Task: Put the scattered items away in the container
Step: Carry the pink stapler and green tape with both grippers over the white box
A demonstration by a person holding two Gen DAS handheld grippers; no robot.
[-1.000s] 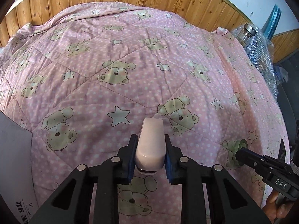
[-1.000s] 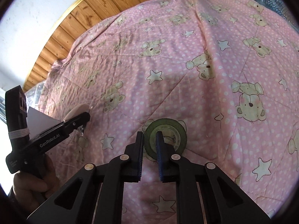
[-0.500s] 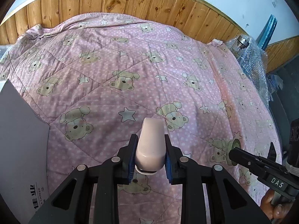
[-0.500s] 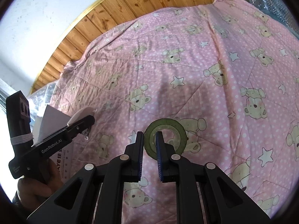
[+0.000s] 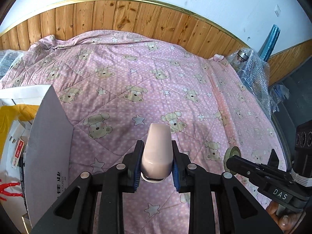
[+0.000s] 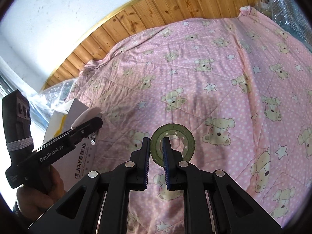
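Two items are in hand at once. Left gripper (image 5: 157,162): fingers closed to the width of a pale pink case (image 5: 158,152), clamping it by its sides, rounded end pointing forward. Right gripper (image 6: 156,156): fingers nearly together, pinching the wall of a green tape roll (image 6: 172,146), one finger outside the ring and one through its hole.

Change over the last second: both views have pulled back from the pink bear-print quilt (image 5: 136,81) on the bed. A second ago the quilt filled both frames and the roll sat low over the fabric; now the wooden wall panelling (image 5: 117,17) and the white wall above it are in view, and the roll hangs clear of the quilt in the left wrist view. Neither grip has altered.

The white cardboard box (image 5: 48,136), only a corner at the left edge a second ago, now shows an upright flap and part of its interior, with yellow wrapping and a red object. It stands at the left edge of the bed, just left of the left gripper.

Judgement: both picks are complete and the carry is under way. The case is closer to the box and likely goes in first. The raised flap lies between gripper and opening; it must be cleared.

No other loose items are visible on the quilt. Bubble wrap (image 5: 253,72) lies beyond the far right corner.
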